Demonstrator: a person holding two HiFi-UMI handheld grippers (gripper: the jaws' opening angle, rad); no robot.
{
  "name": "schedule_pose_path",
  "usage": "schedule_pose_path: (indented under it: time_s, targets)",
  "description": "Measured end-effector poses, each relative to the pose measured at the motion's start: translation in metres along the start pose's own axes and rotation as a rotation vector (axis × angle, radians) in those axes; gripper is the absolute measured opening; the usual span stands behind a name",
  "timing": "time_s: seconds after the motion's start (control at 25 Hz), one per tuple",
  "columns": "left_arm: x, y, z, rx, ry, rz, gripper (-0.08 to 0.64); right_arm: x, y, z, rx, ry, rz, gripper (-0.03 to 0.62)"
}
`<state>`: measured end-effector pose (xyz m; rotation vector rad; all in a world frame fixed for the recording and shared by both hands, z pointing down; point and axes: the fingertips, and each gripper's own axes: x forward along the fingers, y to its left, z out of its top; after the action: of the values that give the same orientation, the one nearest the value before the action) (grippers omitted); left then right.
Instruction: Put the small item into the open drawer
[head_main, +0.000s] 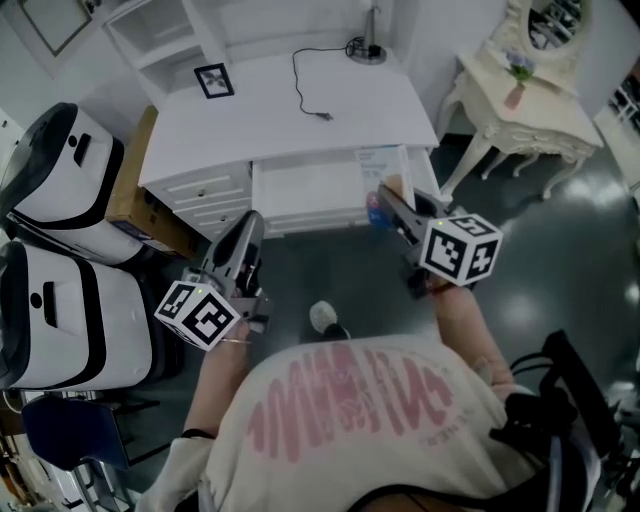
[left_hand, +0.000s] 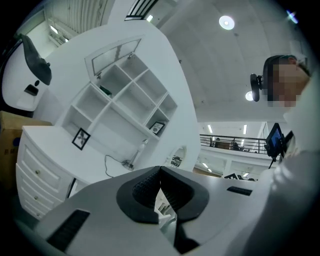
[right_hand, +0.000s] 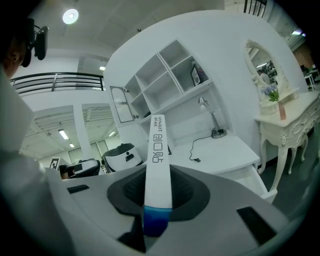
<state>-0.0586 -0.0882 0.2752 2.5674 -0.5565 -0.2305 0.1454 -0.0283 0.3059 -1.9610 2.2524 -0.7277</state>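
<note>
The small item (right_hand: 158, 165) is a slim white pack with a blue end and printed lettering. My right gripper (right_hand: 158, 176) is shut on it, and the pack sticks out beyond the jaws. In the head view that gripper (head_main: 386, 200) hovers by the right front corner of the white desk's open drawer (head_main: 300, 188), the item (head_main: 374, 209) showing as a blue spot at its tip. The drawer looks white inside. My left gripper (head_main: 251, 224) hangs in front of the drawer's left end; its pads (left_hand: 150, 187) meet at the tips with nothing between them.
On the white desk top (head_main: 250, 110) lie a black cable (head_main: 305, 75), a small picture frame (head_main: 214, 80) and a lamp base (head_main: 368, 50). A cardboard box (head_main: 135, 190) and white machines (head_main: 60, 170) stand to the left. A cream dressing table (head_main: 520, 100) stands to the right.
</note>
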Motion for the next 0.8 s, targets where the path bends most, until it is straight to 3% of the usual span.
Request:
schedule_pose_path:
  time_s: [0.2, 0.44, 0.8]
  targets:
    - [0.050, 0.038, 0.029, 0.015, 0.013, -0.041, 0.029, 0.058, -0.013, 0.034, -0.017, 0.000, 0.001, 0.091]
    - [0.092, 0.085, 0.049, 0.051, 0.040, -0.034, 0.029, 0.121, -0.018, 0.061, -0.094, 0.037, 0.031, 0.091]
    - [0.118, 0.152, 0.024, 0.022, 0.095, 0.029, 0.029, 0.188, -0.041, 0.026, -0.119, 0.167, 0.053, 0.091]
